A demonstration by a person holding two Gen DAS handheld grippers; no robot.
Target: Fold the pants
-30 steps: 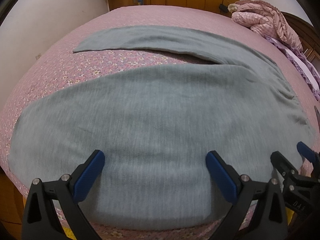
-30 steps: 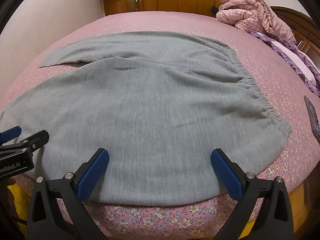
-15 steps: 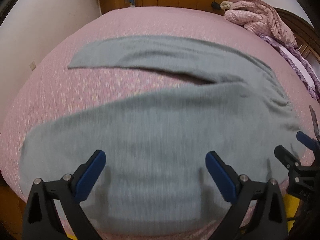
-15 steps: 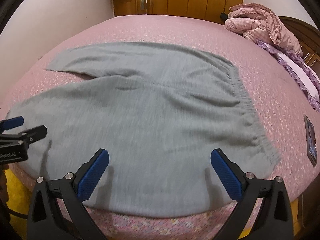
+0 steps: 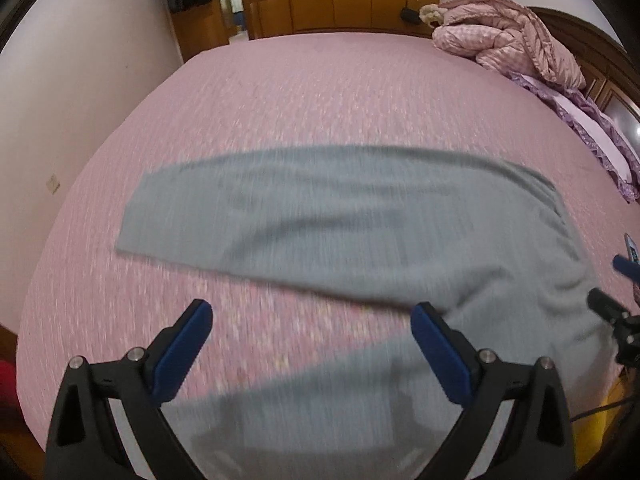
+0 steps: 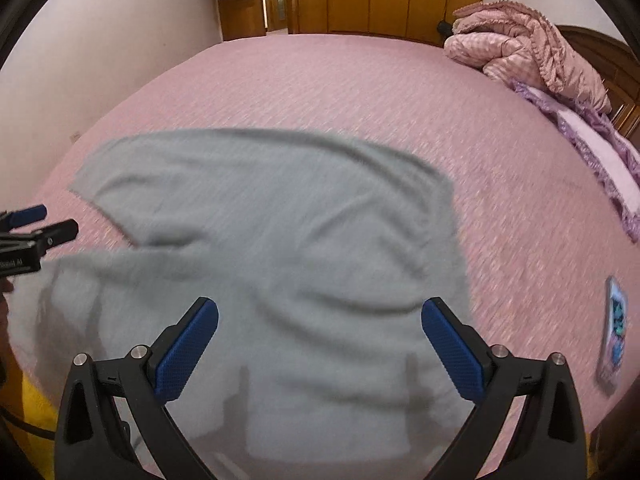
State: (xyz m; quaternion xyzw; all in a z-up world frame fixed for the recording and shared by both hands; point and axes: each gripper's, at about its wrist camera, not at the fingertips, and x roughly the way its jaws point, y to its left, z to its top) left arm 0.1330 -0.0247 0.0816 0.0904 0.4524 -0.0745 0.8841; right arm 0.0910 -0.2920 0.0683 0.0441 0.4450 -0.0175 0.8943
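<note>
Both grippers, left gripper (image 5: 312, 346) and right gripper (image 6: 320, 344), gape over seemingly flat grey pants (image 6: 280, 248)

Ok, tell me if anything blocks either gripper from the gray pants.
Nothing visible does. The left gripper and right gripper both hang open over the gray pants with only air between. The phone lies off to the right on the bed, clear of the fabric.

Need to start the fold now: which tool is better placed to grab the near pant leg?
Probably left: the left tool hangs open over the near leg of the pants; the right tool, also open, sits over the waist end.
</note>
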